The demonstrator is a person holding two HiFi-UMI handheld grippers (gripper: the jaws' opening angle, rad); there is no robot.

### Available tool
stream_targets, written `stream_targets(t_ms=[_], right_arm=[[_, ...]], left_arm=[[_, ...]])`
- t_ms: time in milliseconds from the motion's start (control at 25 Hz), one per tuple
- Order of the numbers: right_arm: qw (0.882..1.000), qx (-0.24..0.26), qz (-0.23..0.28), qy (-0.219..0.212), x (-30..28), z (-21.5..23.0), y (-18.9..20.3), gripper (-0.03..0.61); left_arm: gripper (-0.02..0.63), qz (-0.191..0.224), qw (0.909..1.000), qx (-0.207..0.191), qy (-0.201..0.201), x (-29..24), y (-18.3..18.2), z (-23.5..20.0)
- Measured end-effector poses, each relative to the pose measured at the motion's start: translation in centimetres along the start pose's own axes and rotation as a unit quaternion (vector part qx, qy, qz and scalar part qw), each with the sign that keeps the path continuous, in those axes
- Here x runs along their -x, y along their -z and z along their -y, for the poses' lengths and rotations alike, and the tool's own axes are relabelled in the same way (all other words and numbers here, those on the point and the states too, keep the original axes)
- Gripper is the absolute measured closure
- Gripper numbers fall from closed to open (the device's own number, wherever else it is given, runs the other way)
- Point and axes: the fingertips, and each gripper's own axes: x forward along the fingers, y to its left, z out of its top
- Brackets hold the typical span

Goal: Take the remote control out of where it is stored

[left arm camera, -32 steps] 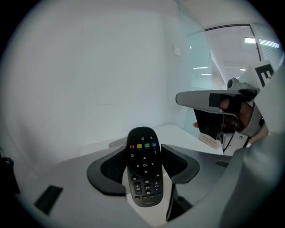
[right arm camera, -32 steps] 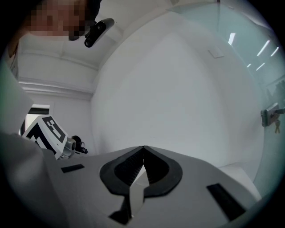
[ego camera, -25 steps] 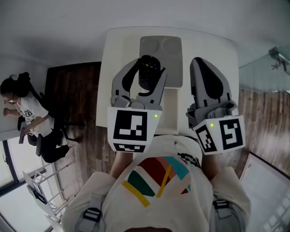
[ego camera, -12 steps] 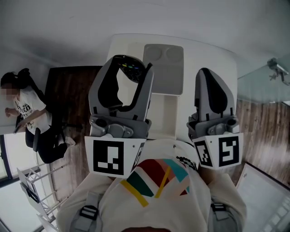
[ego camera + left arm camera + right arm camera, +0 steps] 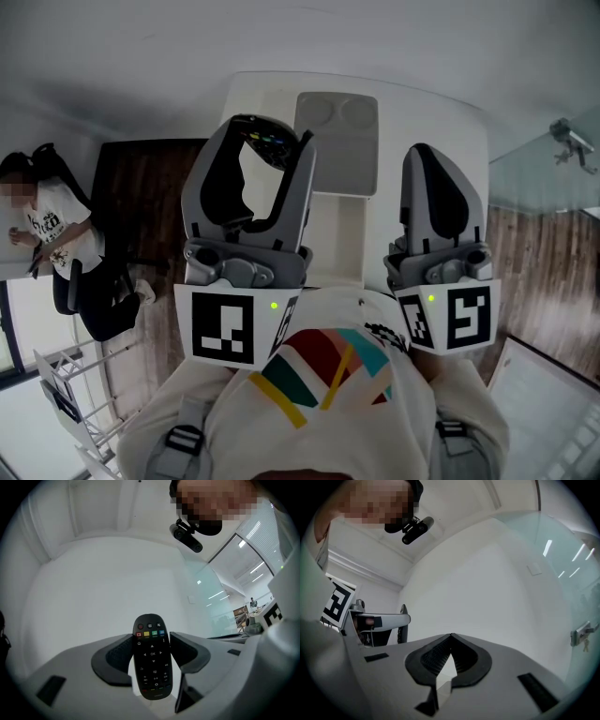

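Quick one from the remote desk: the remote control (image 5: pixel 152 660) is out of its spot and sits in the left gripper (image 5: pixel 269 141), held in the air above the white bench (image 5: pixel 459 122), with the button face turned back toward that gripper's camera. The ribbed fingers (image 5: pixel 117 656) are clamped on its two long edges at about the middle, so the top row of buttons pokes out past the tips and the rounded bottom end hangs behind the grip. My guess is it's light, stiff plastic with a smooth, slightly slippery shell. A side pinch on the long edges looks like the right hold, since squeezing the flat face would just mash buttons. I reckon the curved edges could let it pivot or slide if I swing it around quickly. The right gripper (image 5: pixel 450 639) has its fingers closed together on nothing and hangs beside the left one over the bench, near a grey tray (image 5: pixel 337 141). For writing, I can only read "OK" in the middle of the arrow pad. There's a red, yellow, green and blue button row up top, and the small print at the bottom is too tiny to read.
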Motion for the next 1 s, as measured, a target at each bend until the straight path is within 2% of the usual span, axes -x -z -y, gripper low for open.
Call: stream_targets(t_ms=[320, 1000], right_arm=[[1.0, 0.009, -0.002, 0.011, 0.29, 0.56, 0.05, 0.577], [1.0, 0.014, 0.006, 0.004, 0.42, 0.58, -0.22, 0.577]], left_arm=[[0.359, 0.014, 0.9999, -0.001, -0.004, 0.26, -0.8, 0.26], [0.359, 0.011, 0.9998, 0.014, -0.013, 0.25, -0.24, 0.01]])
